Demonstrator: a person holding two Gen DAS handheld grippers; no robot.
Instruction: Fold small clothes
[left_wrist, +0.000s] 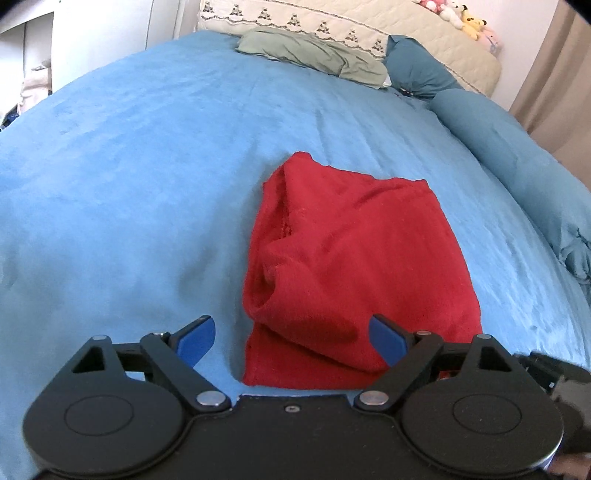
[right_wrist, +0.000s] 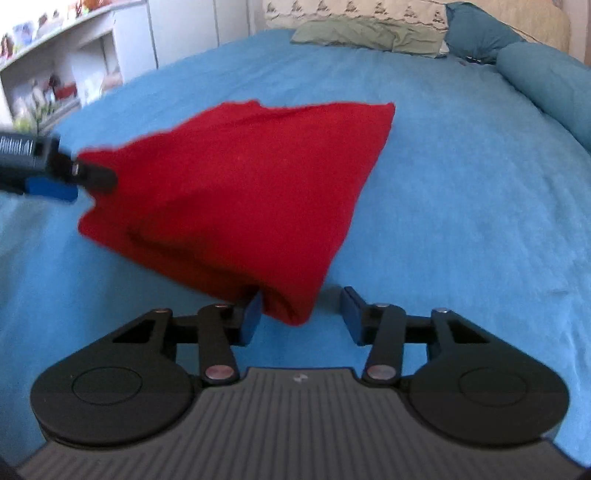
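Note:
A small red garment (left_wrist: 351, 266) lies folded on the blue bedspread (left_wrist: 129, 184). My left gripper (left_wrist: 291, 338) is open, its blue fingers (left_wrist: 388, 339) spread over the garment's near edge. In the right wrist view the garment (right_wrist: 240, 192) lies ahead, its near corner between the spread fingers of my open right gripper (right_wrist: 301, 319). The left gripper also shows in the right wrist view (right_wrist: 55, 177), at the garment's left edge.
A green pillow (left_wrist: 314, 55) and a cream embroidered pillow (left_wrist: 295, 18) lie at the head of the bed. A teal rolled duvet (left_wrist: 498, 140) runs along the right side. White shelves (right_wrist: 55, 74) stand to the left of the bed.

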